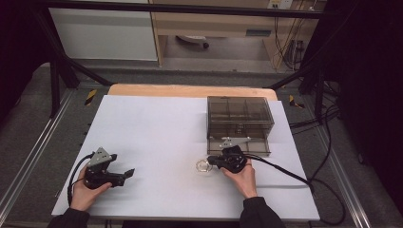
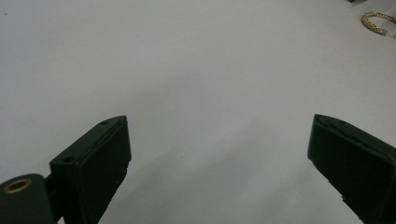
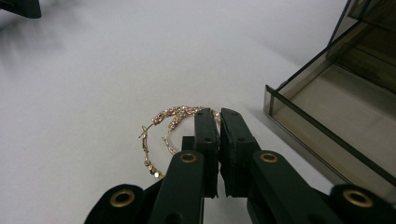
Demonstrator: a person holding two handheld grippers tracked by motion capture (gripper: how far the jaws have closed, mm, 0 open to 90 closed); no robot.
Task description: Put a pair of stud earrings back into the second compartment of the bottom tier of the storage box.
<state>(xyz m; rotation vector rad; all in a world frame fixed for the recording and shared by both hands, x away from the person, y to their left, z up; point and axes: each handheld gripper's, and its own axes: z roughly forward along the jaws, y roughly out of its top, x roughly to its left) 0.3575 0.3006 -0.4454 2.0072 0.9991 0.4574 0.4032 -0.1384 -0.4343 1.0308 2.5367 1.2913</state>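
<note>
The right tongs [image 3: 218, 116] lie low over the white desk [image 1: 152, 128], just in front of the smoky plastic box [image 1: 240, 118] that sits at the far right. Their jaws are pressed together, and their tips sit at the edge of a pair of gold hoop earrings [image 3: 161, 135] lying flat on the desk, the two hoops overlapping. In the right gripper view the jaws seem to have closed on the rim of one hoop, but the tips hide the contact, so whether the wire is truly pinched cannot be told for sure. The low, flat approach makes sense for such thin hoops: coming in along the desk lets the jaws catch the rim from the side.

The box stands open at its near side, a shallow tray drawn out toward the person, probably so the earrings can go in.

The left tongs [image 1: 124, 174] rest at the near left, well apart from the earrings, jaws wide apart and holding nothing. They point right toward the hoops, likely waiting to help
</note>
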